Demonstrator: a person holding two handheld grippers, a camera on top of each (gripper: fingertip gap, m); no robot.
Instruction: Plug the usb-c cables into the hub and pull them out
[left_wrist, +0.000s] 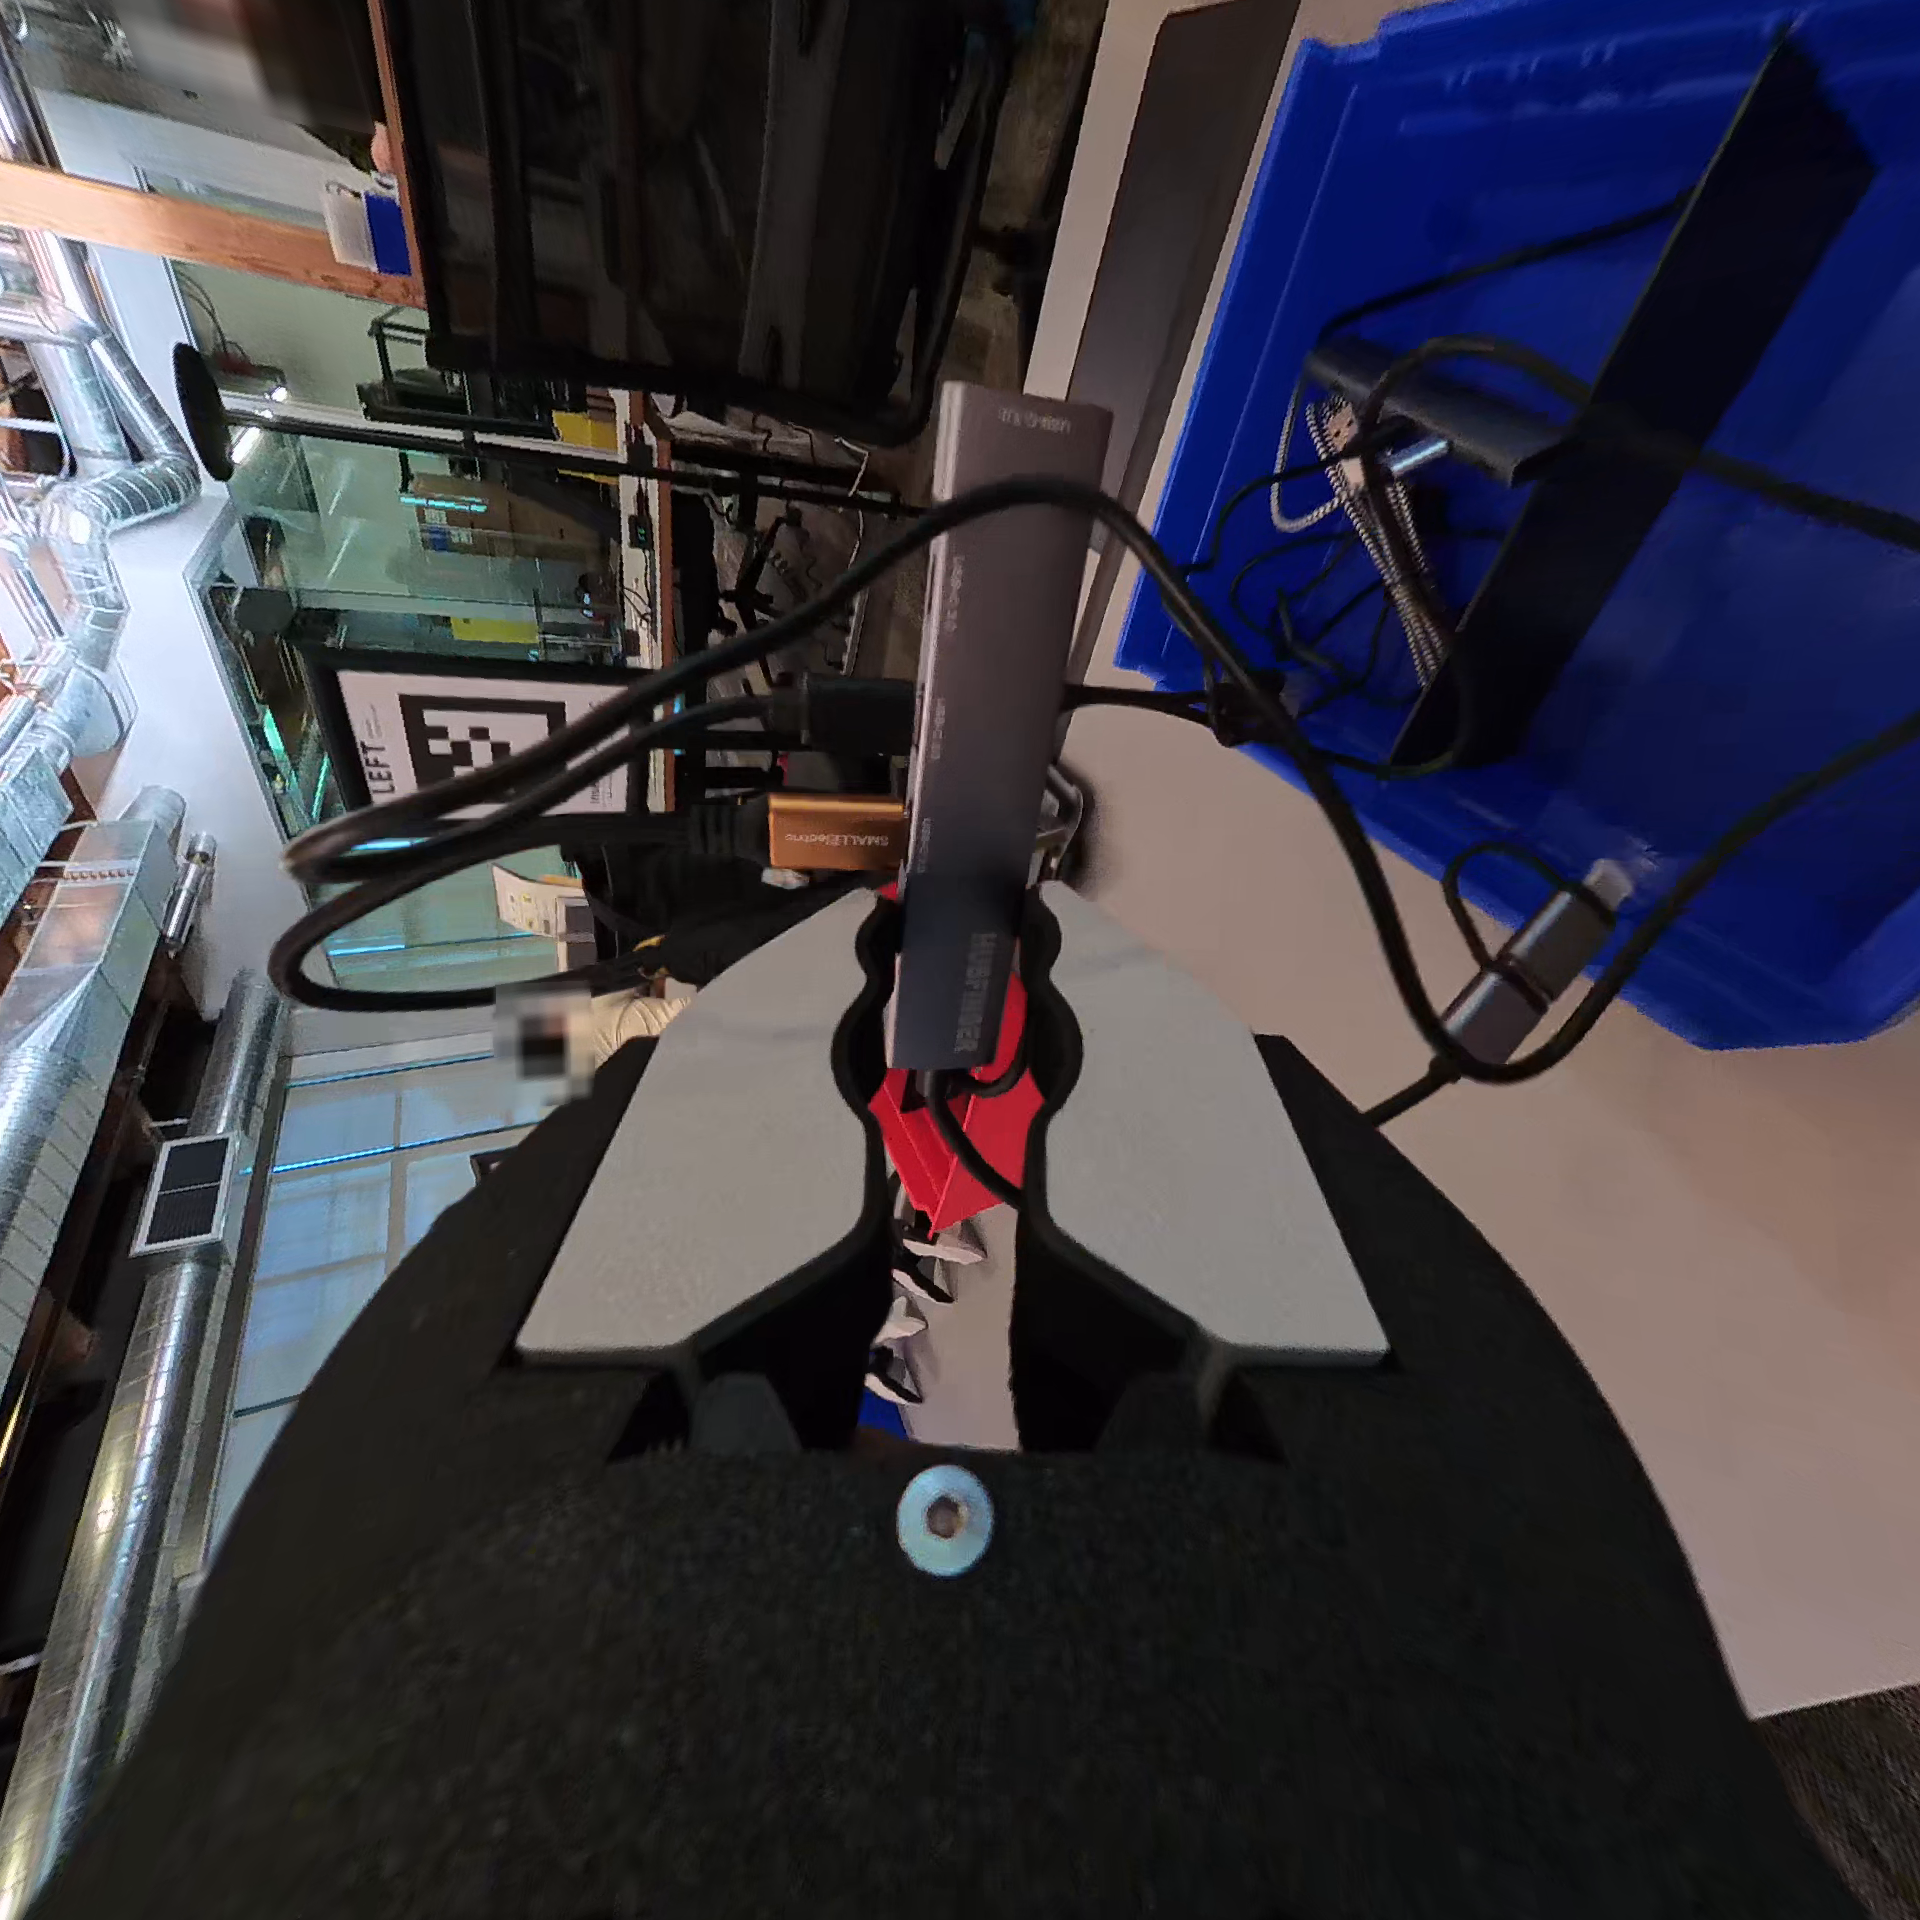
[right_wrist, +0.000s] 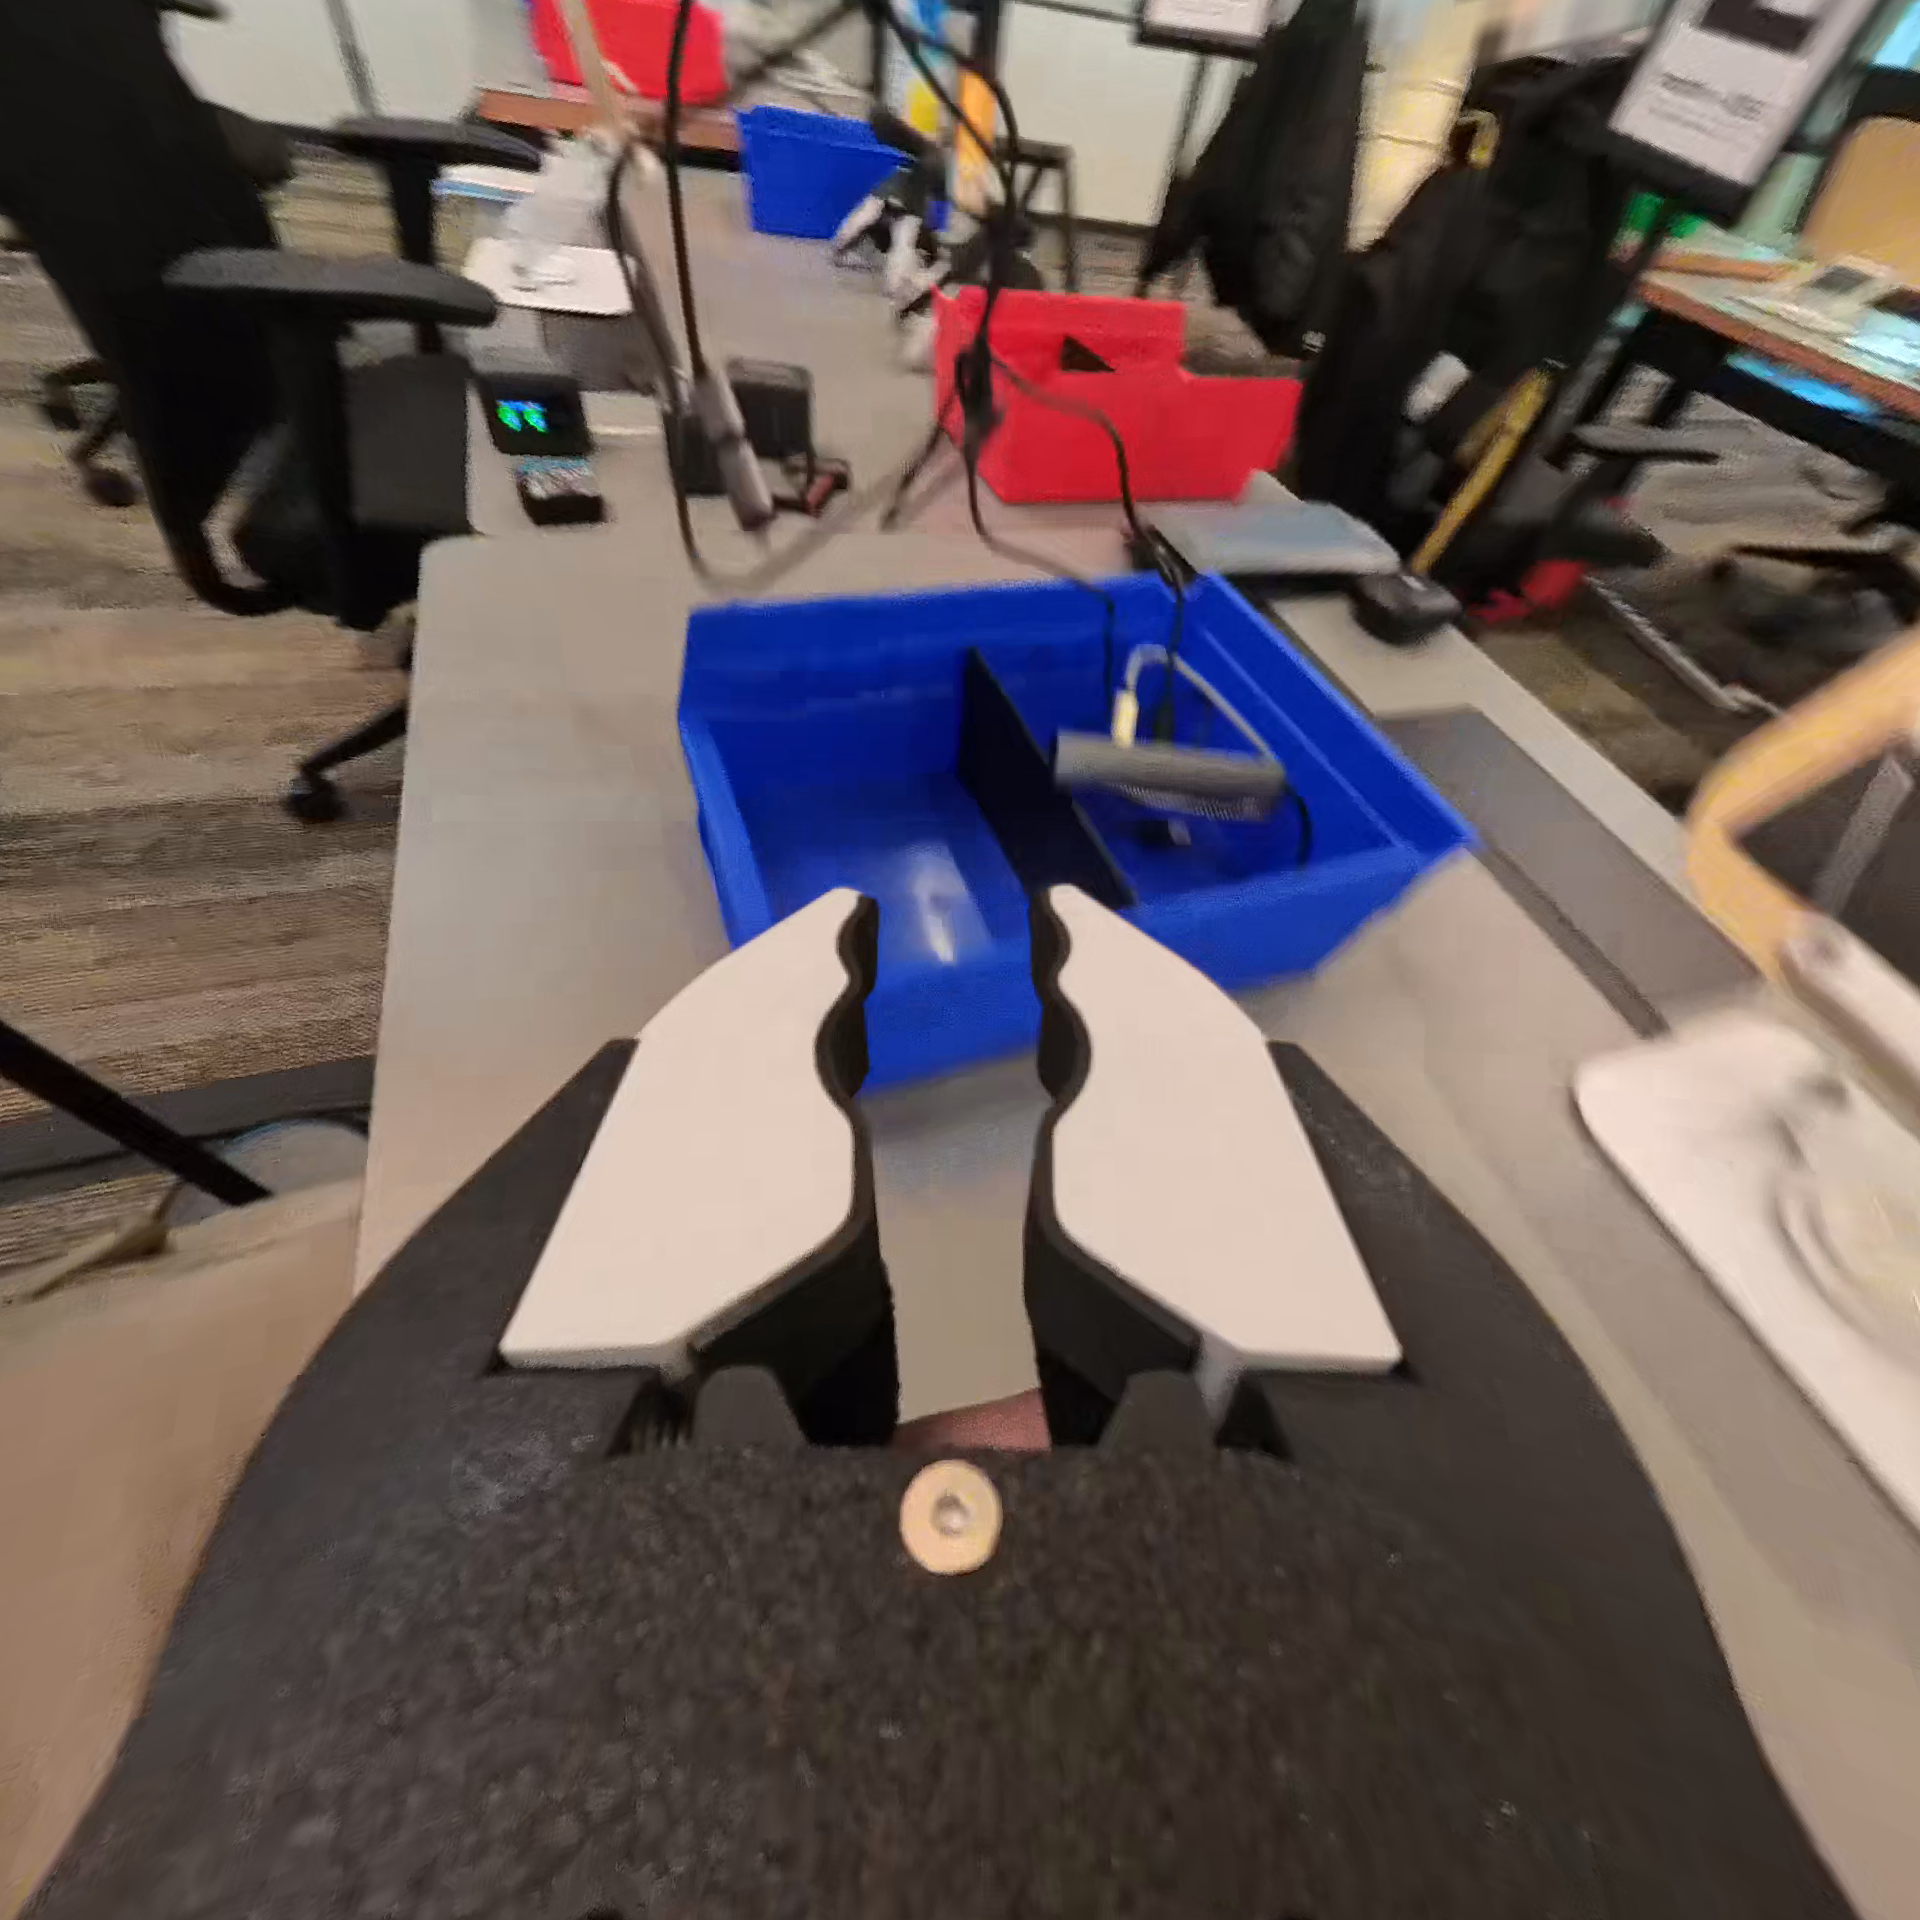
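Note:
In the left wrist view my left gripper (left_wrist: 961, 914) is shut on one end of a slim grey USB hub (left_wrist: 1003, 644) and holds it in the air beside the blue bin (left_wrist: 1714, 831). A black plug (left_wrist: 852, 712) and a gold-cased plug (left_wrist: 831, 836) sit in ports on the hub's side, and their black cables loop away. The hub's own lead ends in a grey connector (left_wrist: 1538, 956) that hangs by the bin. My right gripper (right_wrist: 951, 914) is open and empty over the table, just in front of the blue bin (right_wrist: 831, 727).
A black divider (right_wrist: 1029, 790) splits the bin. Its right compartment holds a second grey hub (right_wrist: 1164, 774) with a braided cable (left_wrist: 1392, 561). A red bin (right_wrist: 1122, 416) stands behind. Cables (right_wrist: 675, 260) dangle at the back. A white stand base (right_wrist: 1766, 1195) sits on the right.

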